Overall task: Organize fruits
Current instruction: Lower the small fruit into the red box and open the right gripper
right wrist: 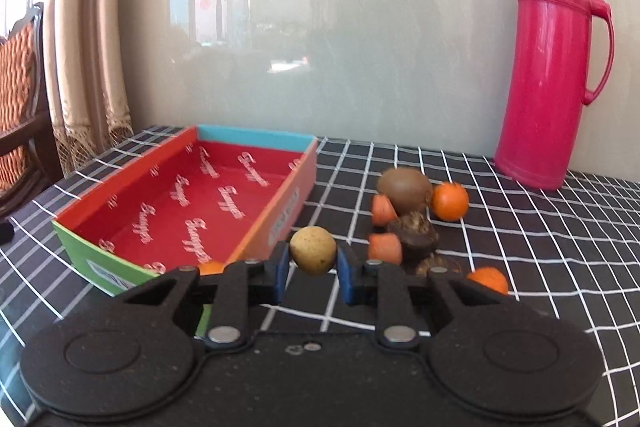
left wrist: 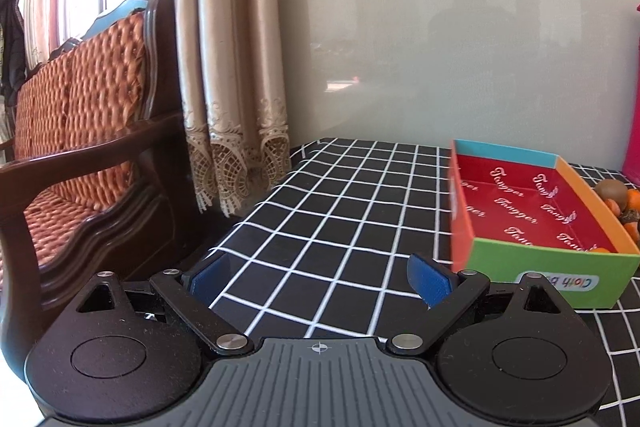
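Two tongs are mine: my right tongs are clenched on a small tan round fruit, held above the checkered table just beside the near right corner of the red-lined box. My left tongs hang released, nothing between them, left of that box. Right of the box lie a kiwi, a tangerine, orange pieces and dark brown fruits; a pink thermos stands behind them.

The red floor of the cardboard box repeats a white script word, roughly "Tangger" (hard to read). A sticker on its green end reads "Cloth b…", seen upside down and partly hidden.
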The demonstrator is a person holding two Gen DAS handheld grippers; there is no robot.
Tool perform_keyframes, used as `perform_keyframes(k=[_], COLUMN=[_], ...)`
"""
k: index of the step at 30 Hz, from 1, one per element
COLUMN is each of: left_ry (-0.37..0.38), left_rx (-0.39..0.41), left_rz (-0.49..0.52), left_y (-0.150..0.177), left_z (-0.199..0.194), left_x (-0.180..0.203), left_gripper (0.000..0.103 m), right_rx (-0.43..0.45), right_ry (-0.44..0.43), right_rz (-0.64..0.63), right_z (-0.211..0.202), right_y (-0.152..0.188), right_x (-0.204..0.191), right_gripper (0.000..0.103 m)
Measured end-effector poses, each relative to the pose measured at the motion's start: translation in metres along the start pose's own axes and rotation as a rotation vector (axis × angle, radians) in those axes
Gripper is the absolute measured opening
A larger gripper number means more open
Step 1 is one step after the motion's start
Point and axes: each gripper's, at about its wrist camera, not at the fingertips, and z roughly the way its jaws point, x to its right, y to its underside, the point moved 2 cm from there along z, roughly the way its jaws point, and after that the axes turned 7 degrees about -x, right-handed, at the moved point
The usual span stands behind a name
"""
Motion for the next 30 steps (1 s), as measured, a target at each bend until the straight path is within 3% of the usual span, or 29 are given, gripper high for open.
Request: perform_keyframes(k=[14,19,23,30], left_ry=[-0.03,-0.028,-0.027,-0.017], left_rx=[-0.019,-0.024,-0.024,-0.017], left_rz=[0.021,0.021,0.023,0.023], left_y=[0.01,0.011,0.012,0.01], left_z=[0.002,0.003,0.002,0.001], left_x=[-0.017,-0.019,-0.018,-0.012], left_gripper=[0.095,0.095,0.095,0.095], right_rx=[0.075,0.044,0.046,0.079], right_ry=[-0.118,-0.139,-0.132,-0.115], right_rz=[-0.07,-0.091,-0.068,-0.041], right_z=[0.003,0.014,0.015,0.006], right_y=[-0.008,-0.005,-0.005,-0.006], right_x=[-0.065,-0.084,-0.083,-0.07], right_gripper=[0.024,0.025,0.039,0.039])
